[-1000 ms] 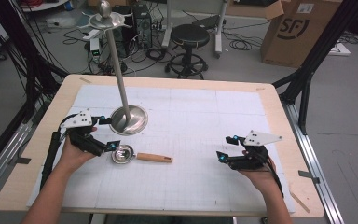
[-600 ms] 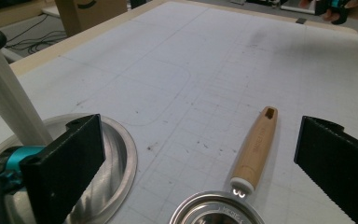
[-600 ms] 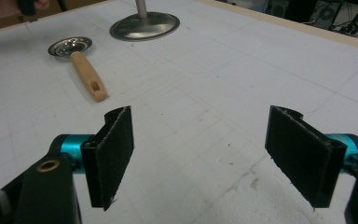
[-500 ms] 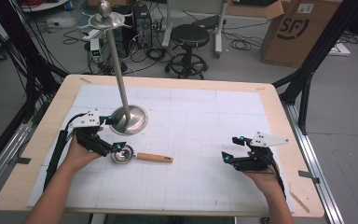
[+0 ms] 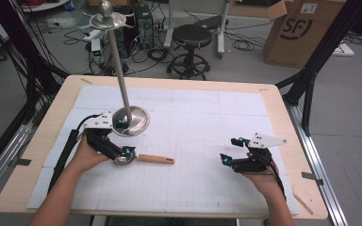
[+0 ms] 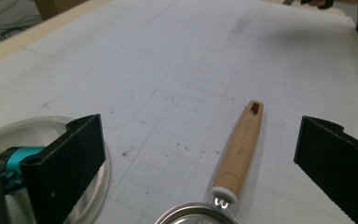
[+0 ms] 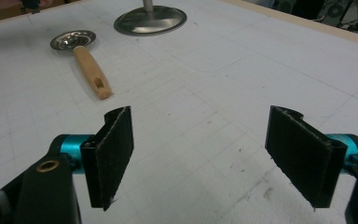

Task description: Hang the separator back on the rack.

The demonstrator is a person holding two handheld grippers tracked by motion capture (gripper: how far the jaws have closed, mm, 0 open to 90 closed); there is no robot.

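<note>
Steel and wood make up the work piece: a small strainer (image 5: 124, 157) with a round metal bowl and a wooden handle (image 5: 155, 159), lying flat on the white gridded mat (image 5: 193, 122).

1. Change since 1 second ago: the left gripper (image 5: 118, 153) has moved in across the mat from the left and now sits at the bowl end of the strainer. The strainer itself has not moved. The right gripper (image 5: 231, 153) has stayed in place near the right edge, and its jaws have just been opening, with nothing between them.

2. Meaning for the work: the approach appears complete and the grasp is the step in hand. No pinch is made yet.

3. Left gripper state: spread wide. In the left gripper view the handle (image 6: 239, 149) points away between the 2 jaws, nearer the right one, touching neither; the bowl rim shows at the bottom edge.

4. Right gripper state: spread, empty, well apart from the strainer (image 7: 73, 40).

5. Surroundings: the tall metal stand (image 5: 131, 121) has its round base just behind the left gripper.
</note>
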